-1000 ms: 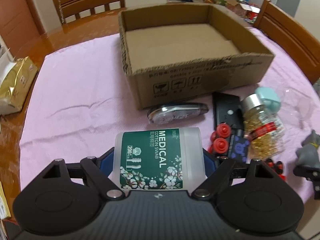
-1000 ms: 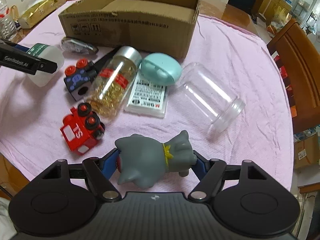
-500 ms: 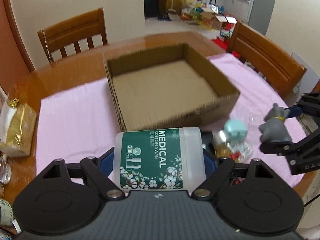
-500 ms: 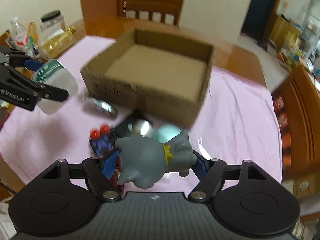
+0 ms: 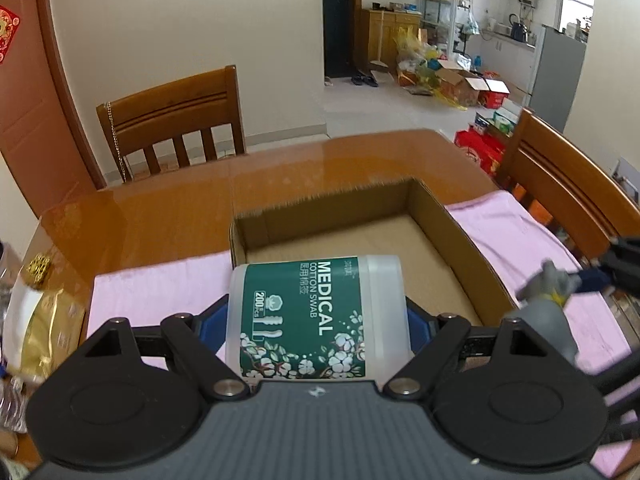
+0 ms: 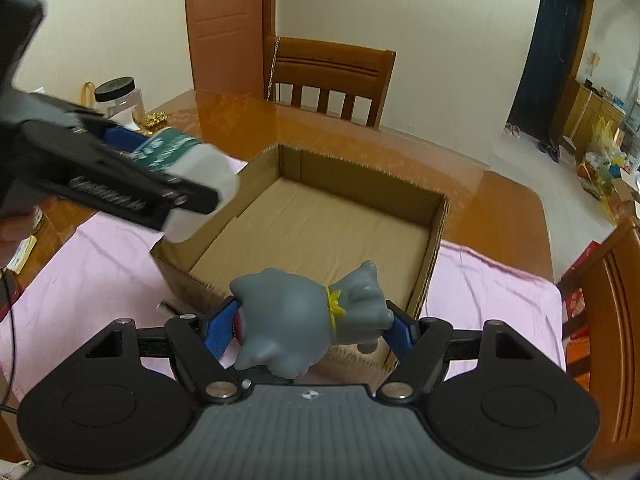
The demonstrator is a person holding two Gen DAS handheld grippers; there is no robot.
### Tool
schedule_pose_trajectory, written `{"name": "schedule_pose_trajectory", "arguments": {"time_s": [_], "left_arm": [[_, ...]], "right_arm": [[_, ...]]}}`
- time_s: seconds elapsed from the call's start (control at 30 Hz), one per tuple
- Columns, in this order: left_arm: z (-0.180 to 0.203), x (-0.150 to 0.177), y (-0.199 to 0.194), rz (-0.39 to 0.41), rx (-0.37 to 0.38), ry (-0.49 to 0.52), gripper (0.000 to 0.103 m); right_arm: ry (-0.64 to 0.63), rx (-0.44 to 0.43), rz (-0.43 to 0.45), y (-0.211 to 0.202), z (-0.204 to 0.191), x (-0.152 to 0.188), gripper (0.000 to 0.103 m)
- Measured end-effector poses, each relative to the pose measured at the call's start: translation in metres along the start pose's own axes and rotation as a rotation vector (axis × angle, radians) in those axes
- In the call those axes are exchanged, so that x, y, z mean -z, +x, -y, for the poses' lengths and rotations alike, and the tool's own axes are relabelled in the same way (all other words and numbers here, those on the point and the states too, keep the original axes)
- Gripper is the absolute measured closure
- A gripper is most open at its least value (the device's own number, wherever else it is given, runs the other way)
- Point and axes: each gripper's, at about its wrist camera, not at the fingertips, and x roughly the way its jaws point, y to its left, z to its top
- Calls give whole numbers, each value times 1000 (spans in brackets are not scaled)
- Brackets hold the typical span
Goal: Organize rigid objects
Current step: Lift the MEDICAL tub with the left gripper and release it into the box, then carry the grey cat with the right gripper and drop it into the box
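My left gripper [image 5: 316, 324] is shut on a white cotton swab tub [image 5: 316, 312] with a green "MEDICAL" label, held in the air over the near left corner of the open cardboard box [image 5: 464, 248]. My right gripper [image 6: 310, 324] is shut on a grey cat figurine [image 6: 304, 316] with a yellow collar, held above the box's near wall [image 6: 432, 256]. The tub [image 6: 200, 176] and left gripper [image 6: 120, 196] show at the left of the right wrist view. The figurine [image 5: 548, 312] shows at the right of the left wrist view. The box interior looks bare.
The box stands on a pink cloth [image 5: 160, 284] over a glossy wooden table [image 5: 280, 176]. Wooden chairs stand behind [image 5: 172, 120] and to the right [image 5: 560, 184]. A gold packet [image 5: 44, 320] lies at the left edge. A black-lidded jar [image 6: 120, 96] stands at the far left.
Both grippers have risen and moved forward over the box with their objects still held. The loose items on the cloth have dropped out of view.
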Motion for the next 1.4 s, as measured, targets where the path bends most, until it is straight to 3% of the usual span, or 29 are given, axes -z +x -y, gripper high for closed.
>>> {"name": "schedule_pose_trajectory", "arguments": {"time_s": [0.4, 0.53, 0.63, 1.0, 1.4], "left_arm": [[-6, -31, 90, -54, -62, -22, 20], [-6, -30, 100, 6, -100, -7, 18], [-6, -31, 107, -4, -136, 5, 13], [-16, -3, 56, 3, -89, -59, 3], [-26, 49, -8, 12, -160, -168, 1]], "right_arm": [[41, 18, 0, 16, 29, -8, 24], [52, 27, -4, 20, 34, -9, 24], [56, 31, -5, 24, 35, -11, 24], [45, 21, -19, 31, 31, -14, 24], [64, -11, -40, 44, 36, -31, 24]]}}
